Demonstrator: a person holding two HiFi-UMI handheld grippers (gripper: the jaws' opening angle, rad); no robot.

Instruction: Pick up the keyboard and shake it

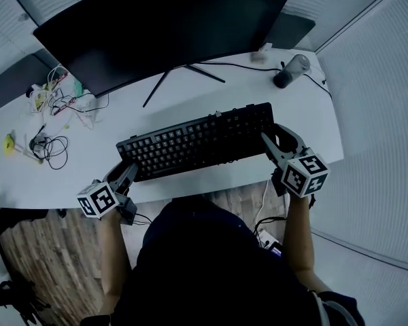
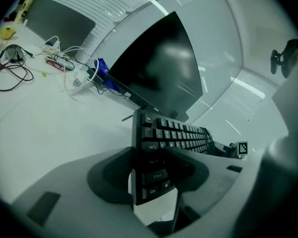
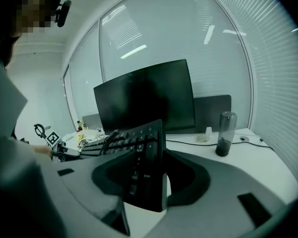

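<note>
A black keyboard point(image 1: 197, 141) is gripped at both ends over the white desk point(image 1: 211, 90), near its front edge. My left gripper point(image 1: 126, 173) is shut on the keyboard's left end, with the pads on either face of it. My right gripper point(image 1: 272, 141) is shut on the right end in the same way. In the left gripper view the keyboard point(image 2: 161, 140) runs away from the left gripper point(image 2: 151, 175), standing on edge between the jaws. The right gripper view shows the keyboard point(image 3: 139, 150) clamped in the right gripper point(image 3: 149, 175) and tilted above the desk.
A large dark monitor point(image 1: 170, 26) on a thin stand sits right behind the keyboard. A dark bottle point(image 1: 290, 70) stands at the back right with a cable beside it. Coiled cables point(image 1: 51, 145) and small clutter point(image 1: 54, 97) lie at the left. The person's body is below the desk edge.
</note>
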